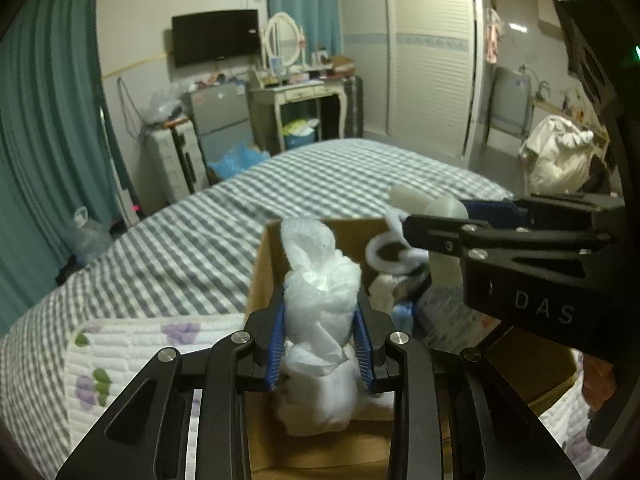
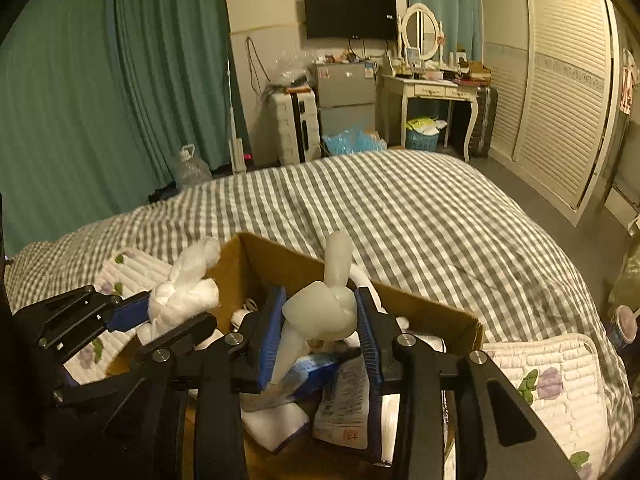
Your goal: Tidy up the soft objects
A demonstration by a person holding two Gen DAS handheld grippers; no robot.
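Note:
A brown cardboard box stands on the bed and also shows in the right wrist view. My left gripper is shut on a crumpled white plastic bag bundle held over the box's left part; the bundle also shows in the right wrist view. My right gripper is shut on a knotted translucent white soft item above the box's middle; this item shows in the left wrist view. Inside the box lie white cloths, a printed packet and a white looped cord.
The bed has a grey-and-white checked cover and floral quilted pads beside the box. Beyond the bed stand a dresser with mirror, a small fridge, a suitcase and a louvred wardrobe.

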